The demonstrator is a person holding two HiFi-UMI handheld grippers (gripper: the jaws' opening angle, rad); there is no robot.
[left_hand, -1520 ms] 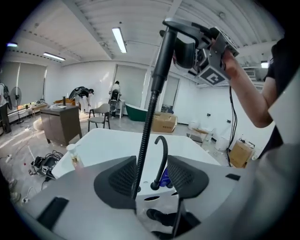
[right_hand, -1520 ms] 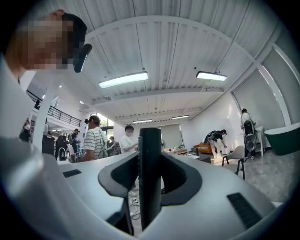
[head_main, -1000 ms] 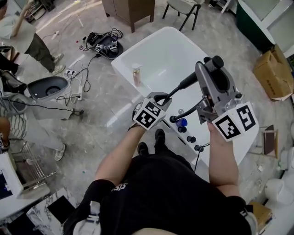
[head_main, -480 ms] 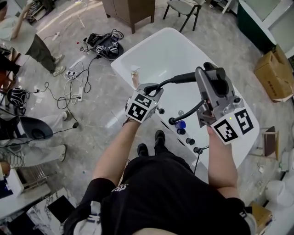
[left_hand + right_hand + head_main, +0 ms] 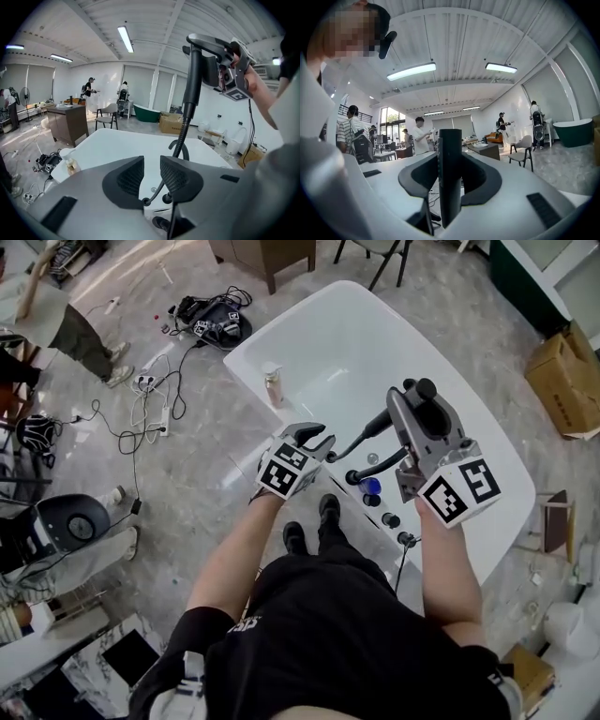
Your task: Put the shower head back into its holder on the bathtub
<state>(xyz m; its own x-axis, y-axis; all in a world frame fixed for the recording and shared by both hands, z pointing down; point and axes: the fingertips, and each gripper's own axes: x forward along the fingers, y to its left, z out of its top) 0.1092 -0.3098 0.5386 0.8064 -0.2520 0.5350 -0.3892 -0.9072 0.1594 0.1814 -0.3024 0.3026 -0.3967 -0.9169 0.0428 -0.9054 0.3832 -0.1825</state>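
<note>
The right gripper (image 5: 413, 397) is clamping the black handheld shower head (image 5: 380, 421) above the white oval bathtub's (image 5: 323, 338) tap ledge; the left gripper's (image 5: 315, 437) 2 jaws have just been opening (the thin black hose (image 5: 180, 137) is showing in their gap, unpressed).

- The right gripper (image 5: 450, 180) has its two dark jaws pressed on the shower head handle (image 5: 450, 154), one on each side.
- The handle is black and stands straight up.
- Behind it, a person in a white shirt (image 5: 421, 136) stands by some desks.
- A grey chair (image 5: 524, 151) stands at the right, near a dark green bathtub (image 5: 574, 131).
- Long ceiling lights (image 5: 411, 71) glow above.
</note>
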